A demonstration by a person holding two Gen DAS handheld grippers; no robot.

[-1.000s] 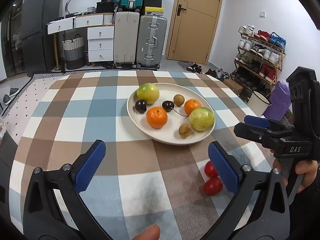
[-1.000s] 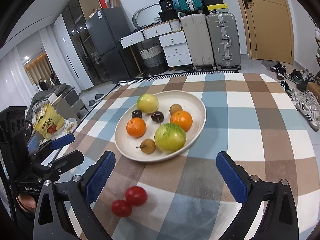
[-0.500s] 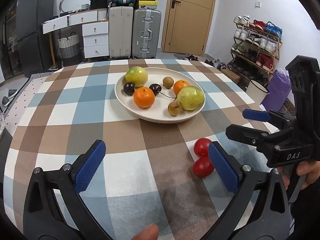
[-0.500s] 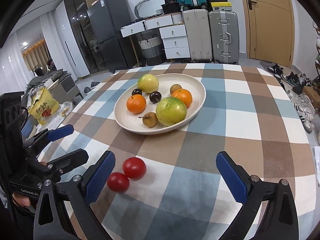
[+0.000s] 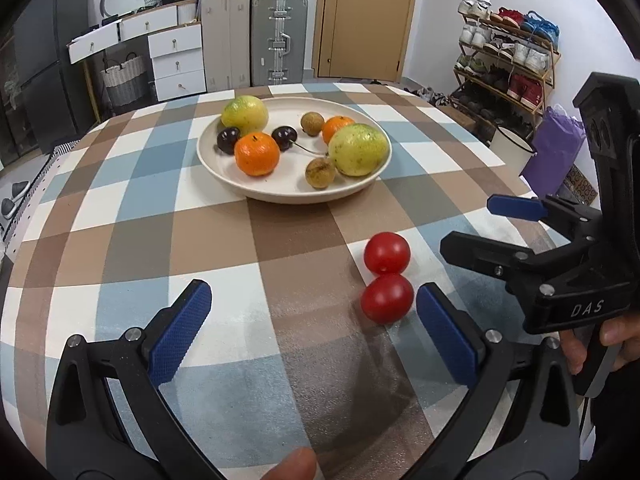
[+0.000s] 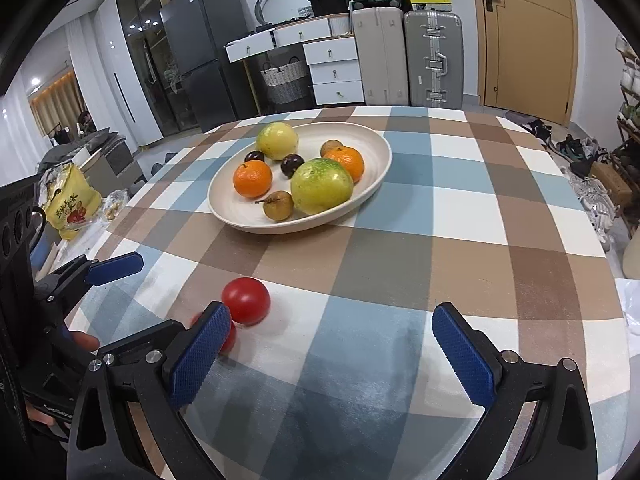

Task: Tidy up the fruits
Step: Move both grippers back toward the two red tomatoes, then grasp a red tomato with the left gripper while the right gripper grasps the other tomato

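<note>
From the left wrist, the left gripper (image 5: 314, 330) was spread wide and empty. Two tomatoes (image 5: 387, 276) lay touching on the checked cloth (image 5: 120, 216), just inside its right pad; the plate (image 5: 224, 168) of fruit sat beyond. A pad nudging one might roll both away. From the right wrist, the right gripper (image 6: 328, 354) was likewise released, its left pad hiding the nearer tomato (image 6: 229, 335). Suitcases (image 6: 408, 56) and a fridge (image 6: 200, 52) lined the far wall.
</note>
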